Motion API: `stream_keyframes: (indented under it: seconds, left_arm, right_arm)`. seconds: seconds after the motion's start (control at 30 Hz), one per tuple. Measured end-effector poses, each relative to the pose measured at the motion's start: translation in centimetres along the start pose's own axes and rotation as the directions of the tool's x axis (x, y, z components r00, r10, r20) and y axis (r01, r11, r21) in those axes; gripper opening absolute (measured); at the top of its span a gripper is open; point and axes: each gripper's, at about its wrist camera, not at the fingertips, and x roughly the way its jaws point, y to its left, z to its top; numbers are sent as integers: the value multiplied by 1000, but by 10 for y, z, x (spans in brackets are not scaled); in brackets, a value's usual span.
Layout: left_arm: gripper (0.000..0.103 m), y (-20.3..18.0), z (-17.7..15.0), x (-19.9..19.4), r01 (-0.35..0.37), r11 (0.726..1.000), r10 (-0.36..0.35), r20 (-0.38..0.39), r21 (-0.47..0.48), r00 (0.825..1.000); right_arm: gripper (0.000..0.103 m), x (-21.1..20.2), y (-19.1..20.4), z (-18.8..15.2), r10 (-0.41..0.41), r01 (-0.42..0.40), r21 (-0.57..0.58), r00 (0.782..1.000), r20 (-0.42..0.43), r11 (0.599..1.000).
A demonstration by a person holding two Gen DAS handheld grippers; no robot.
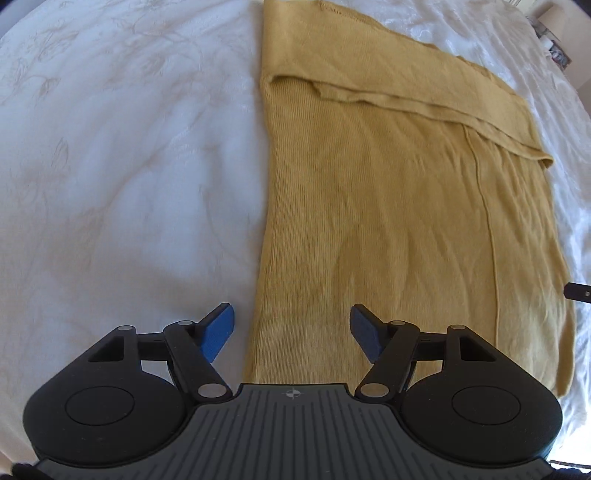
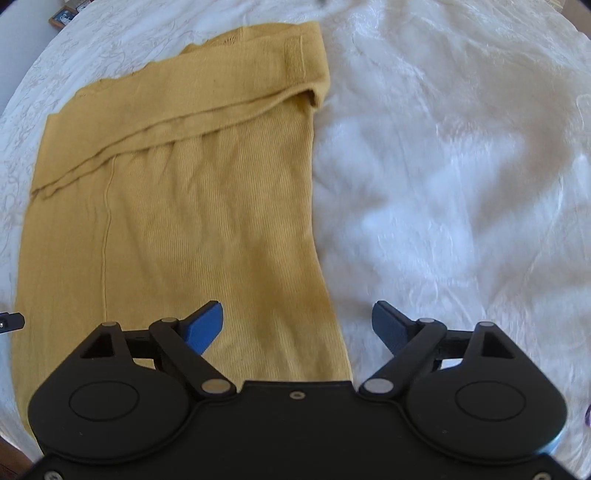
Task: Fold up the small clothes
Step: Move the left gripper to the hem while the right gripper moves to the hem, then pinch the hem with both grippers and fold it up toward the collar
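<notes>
A mustard-yellow knitted garment (image 1: 388, 206) lies flat on the white bedspread, its far part folded over into a band. It also shows in the right wrist view (image 2: 184, 221). My left gripper (image 1: 292, 328) is open and empty, hovering over the garment's near left corner, its left finger over the bedspread. My right gripper (image 2: 297, 326) is open and empty over the garment's near right corner, its right finger over the bedspread. A tip of the right gripper (image 1: 578, 291) shows at the left wrist view's right edge.
The white embroidered bedspread (image 1: 110, 184) spreads wide to the left of the garment and, in the right wrist view (image 2: 461, 203), to its right. Small framed items (image 2: 62, 16) sit beyond the far left edge.
</notes>
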Motion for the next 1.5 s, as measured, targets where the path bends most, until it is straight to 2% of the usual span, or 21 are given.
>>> stream_keyframes:
  seconds: [0.3, 0.5, 0.77, 0.9, 1.07, 1.27, 1.37, 1.43, 1.47, 1.5]
  left_arm:
    - [68, 0, -66, -14, 6, 999, -6, 10, -33, 1000]
    - [69, -5, -85, -9, 15, 1000, -14, 29, -27, 999]
    - [80, 1, -84, 6, 56, 993, -52, 43, -101, 998]
    - [91, 1, -85, 11, 84, 989, -78, 53, -120, 996]
    - [102, -7, -87, 14, 69, 994, -64, 53, -79, 996]
    - [102, -20, -82, 18, 2, 1000, -1, 32, -22, 999]
    - [99, -20, -82, 15, 1, 1000, 0, 43, -23, 999]
    - [81, -18, -82, 8, -15, 999, 17, 58, -29, 998]
    - [75, -16, -82, 6, -19, 999, 21, 63, -35, 998]
    - [62, -14, -82, 2, -21, 999, 24, 69, -43, 997]
  right_arm:
    - [89, -18, -13, -66, 27, -32, -67, 998, -65, 997]
    - [89, -14, -15, -90, 60, -71, -116, 994, -93, 991]
    - [91, 7, -4, -89, 131, -145, -142, 986, -104, 979]
    - [95, 16, 2, -81, 159, -174, -153, 981, -108, 973]
    - [97, 22, -3, -73, 190, -205, -152, 975, -113, 967]
    - [99, 19, -9, -79, 225, -239, -154, 969, -106, 959]
    - [99, 16, -16, -81, 239, -252, -135, 966, -102, 958]
    - [98, 15, -20, -80, 250, -260, -109, 963, -99, 959]
    - [96, 13, -22, -80, 255, -264, -97, 962, -97, 960]
    - [85, 13, -22, -79, 254, -262, -89, 962, -96, 961]
